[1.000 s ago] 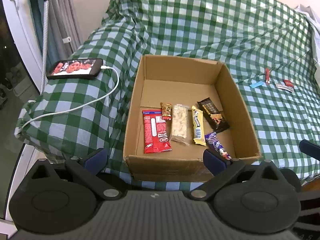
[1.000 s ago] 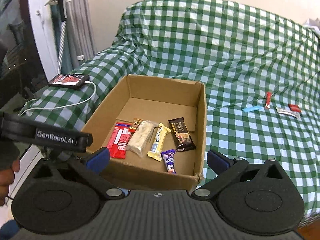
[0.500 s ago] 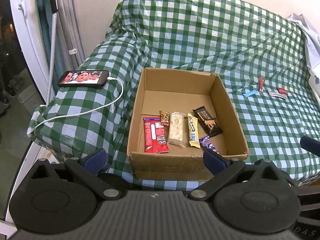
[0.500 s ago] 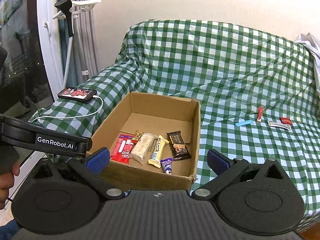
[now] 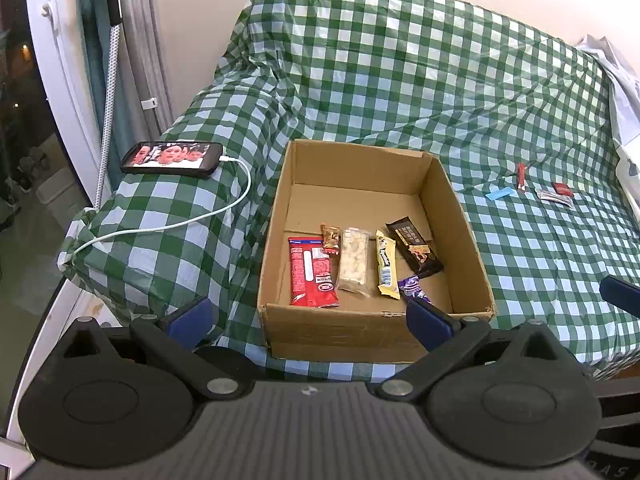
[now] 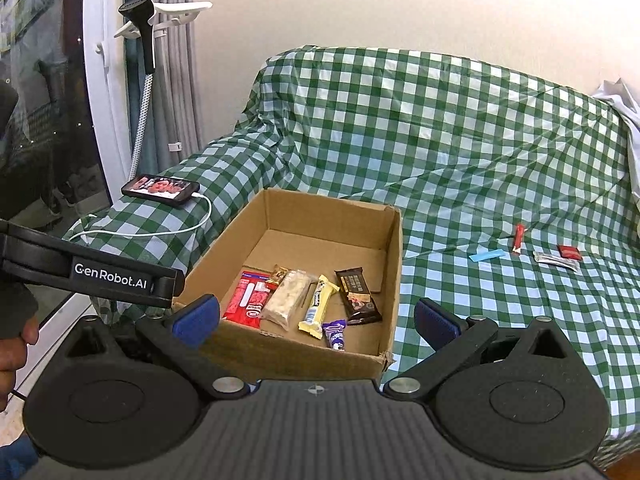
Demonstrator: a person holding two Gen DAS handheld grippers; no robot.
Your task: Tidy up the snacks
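Note:
An open cardboard box [image 5: 460, 216] [image 6: 394, 256] sits on a green checked cover. Inside lie a red packet [image 5: 311, 271] [image 6: 250, 298], a pale nut bar [image 5: 353, 260] [image 6: 287, 296], a yellow bar [image 5: 386, 264] [image 6: 319, 306], a dark brown bar [image 5: 414, 246] [image 6: 356, 294] and a small purple bar [image 5: 414, 287] [image 6: 335, 333]. To the right on the cover lie a red stick [image 5: 521, 176] [image 6: 518, 239], a blue wrapper [image 5: 499, 193] [image 6: 485, 255], a silver packet [image 5: 554, 199] [image 6: 556, 260] and a small red packet [image 5: 562, 189] [image 6: 569, 252]. My left gripper [image 5: 308, 316] and right gripper [image 6: 316, 318] both stand open and empty, in front of the box.
A phone [image 5: 172, 154] [image 6: 160, 189] with a lit screen lies on the left armrest, a white cable [image 5: 180, 222] trailing from it. A stand with a hose [image 6: 146, 44] and curtains rise at the left. A hand [image 6: 12, 356] holds the left gripper's body.
Both grippers have pulled back and up from the box, so it looks smaller and more of the backrest and wall shows. Nothing was picked up.

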